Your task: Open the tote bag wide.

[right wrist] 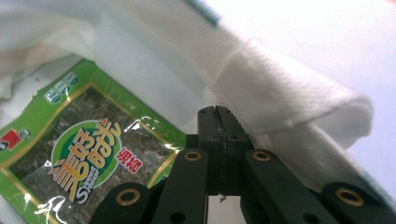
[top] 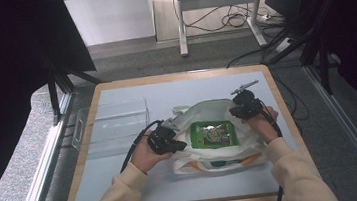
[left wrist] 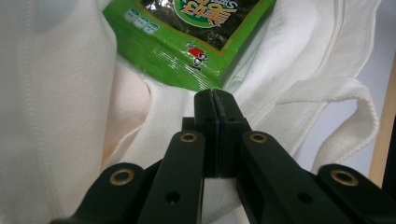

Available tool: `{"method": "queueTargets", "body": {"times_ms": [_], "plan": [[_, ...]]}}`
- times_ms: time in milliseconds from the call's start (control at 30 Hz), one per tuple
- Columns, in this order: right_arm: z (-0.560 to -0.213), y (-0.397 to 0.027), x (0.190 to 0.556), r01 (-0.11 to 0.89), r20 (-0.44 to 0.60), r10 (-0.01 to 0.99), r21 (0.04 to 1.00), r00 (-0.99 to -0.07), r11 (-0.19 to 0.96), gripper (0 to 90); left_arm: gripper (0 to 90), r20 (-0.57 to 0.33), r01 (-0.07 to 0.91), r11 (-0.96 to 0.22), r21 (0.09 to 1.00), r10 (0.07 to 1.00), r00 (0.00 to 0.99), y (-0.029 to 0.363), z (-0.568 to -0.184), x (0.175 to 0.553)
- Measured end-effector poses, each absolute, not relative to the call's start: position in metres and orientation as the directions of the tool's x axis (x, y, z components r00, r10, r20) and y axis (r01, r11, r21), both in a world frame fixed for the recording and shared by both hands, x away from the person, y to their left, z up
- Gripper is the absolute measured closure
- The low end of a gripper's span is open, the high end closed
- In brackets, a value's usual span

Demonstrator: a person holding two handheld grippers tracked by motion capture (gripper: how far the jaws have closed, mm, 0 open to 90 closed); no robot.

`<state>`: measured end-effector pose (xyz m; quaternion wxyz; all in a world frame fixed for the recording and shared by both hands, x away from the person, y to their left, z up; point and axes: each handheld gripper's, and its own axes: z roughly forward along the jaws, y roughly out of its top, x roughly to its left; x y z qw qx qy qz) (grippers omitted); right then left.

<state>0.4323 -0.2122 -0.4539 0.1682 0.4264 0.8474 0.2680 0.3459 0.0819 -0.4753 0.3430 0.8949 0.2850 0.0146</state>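
- White cloth bag (top: pixel 212 150) lies mid-table on the blue mat (top: pixel 124 181), mouth spread open.
- Green snack packet (top: pixel 213 134) sits inside the bag; its edges are cut off in both gripper views.
- Left gripper (top: pixel 175 145): jaws pressed together at the bag's left rim; whether cloth is pinched between them cannot be told.
- Right gripper (top: pixel 242 111): jaws closed at the right rim, beside a rolled hem (right wrist: pixel 299 93); grip on the cloth unclear.
- Clear plastic tray (top: pixel 113 121) stands left of the bag, faint against the mat.

closed tongs (left wrist: pixel 215 95) on white bag (left wrist: pixel 56 93) beneath green packet (left wrist: pixel 187 42)
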Motion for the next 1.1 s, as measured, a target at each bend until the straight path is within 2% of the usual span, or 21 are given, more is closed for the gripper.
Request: {"method": "queueTargets", "body": {"times_ms": [133, 267, 567, 833, 1100], "plan": [[-0.456, -0.218, 0.441, 0.661, -0.005, 0.821, 0.589, -0.571, 0.464, 89.2, 89.8, -0.169, 0.499, -0.603, 0.623, 0.519, 0.838, 0.082, -0.476, 0.346], [-0.456, -0.217, 0.439, 0.655, -0.007, 0.815, 0.591, -0.579, 0.470, 89.3, 89.8, -0.170, 0.500, -0.603, 0.622, 0.519, 0.838, 0.081, -0.476, 0.346], [-0.446, -0.214, 0.412, 0.595, 0.000, 0.775, 0.639, -0.633, 0.487, 89.2, 89.5, -0.175, 0.497, -0.594, 0.633, 0.515, 0.839, 0.083, -0.473, 0.346], [-0.436, -0.222, 0.386, 0.539, 0.032, 0.737, 0.702, -0.676, 0.465, 89.2, 89.9, -0.161, 0.465, -0.567, 0.680, 0.503, 0.849, 0.090, -0.452, 0.338], [-0.435, -0.226, 0.374, 0.541, 0.058, 0.720, 0.702, -0.692, 0.463, 89.1, 89.8, -0.158, 0.451, -0.513, 0.731, 0.516, 0.842, 0.105, -0.435, 0.337]]}}
